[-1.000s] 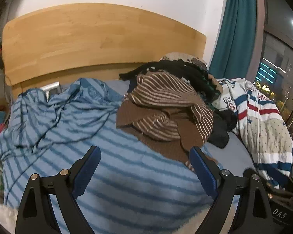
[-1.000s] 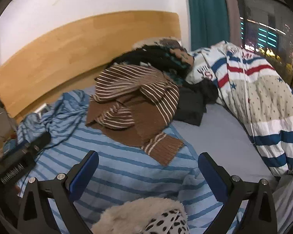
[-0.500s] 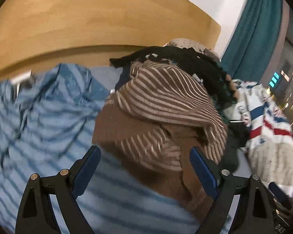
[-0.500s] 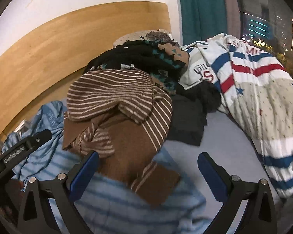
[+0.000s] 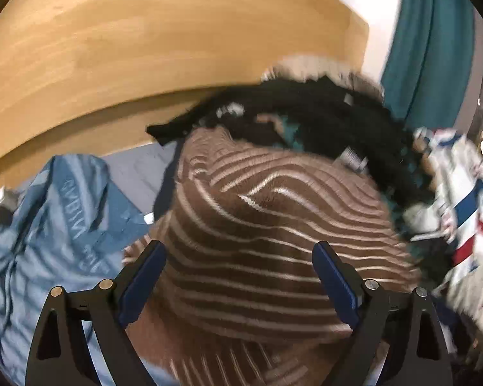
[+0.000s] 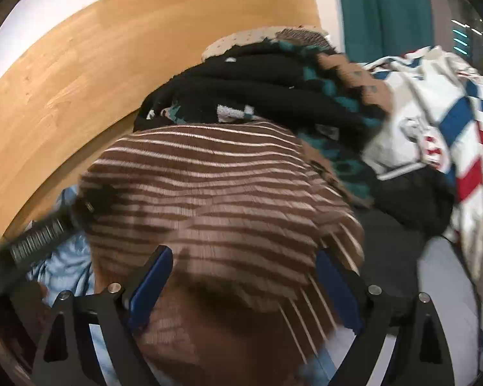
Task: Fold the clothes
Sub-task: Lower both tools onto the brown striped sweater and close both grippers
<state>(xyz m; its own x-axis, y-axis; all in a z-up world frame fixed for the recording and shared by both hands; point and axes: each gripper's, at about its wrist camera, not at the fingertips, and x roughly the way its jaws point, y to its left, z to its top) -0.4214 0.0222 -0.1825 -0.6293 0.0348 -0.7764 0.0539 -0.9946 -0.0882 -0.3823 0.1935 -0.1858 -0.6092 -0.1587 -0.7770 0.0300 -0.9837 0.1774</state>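
Here, largest first:

Headboard: a broad wooden headboard (image 5: 145, 48) fills the back of both views, with white wall above it.

Bed: the bed (image 6: 441, 276) shows a bare pale grey patch of sheet at the right of the right wrist view; clothes cover the rest.

Quilt: a white quilt (image 6: 450, 112) with blue and red bands and stars lies bunched on the right side of the bed.

Curtain: a teal curtain (image 5: 431, 41) hangs beyond the headboard's right end.

Blue striped shirt: a blue striped shirt (image 5: 48, 225) is spread on the bed to the left, partly under the brown garment.

Brown striped sweater: the brown striped sweater (image 5: 273, 241) with thin cream stripes is heaped mid-bed, just in front of both cameras, its upper edge against the dark pile.

Black knit pile: black knitwear (image 6: 257, 90) with teal pattern is stacked behind the sweater, near the headboard.

Left claw: the left claw (image 5: 238, 276) stands wide, its blue pads either side of the sweater's mound, gripping nothing; contact with the cloth cannot be told through the blur.

Right claw: the right claw (image 6: 244, 286) is likewise spread wide over the sweater, empty.
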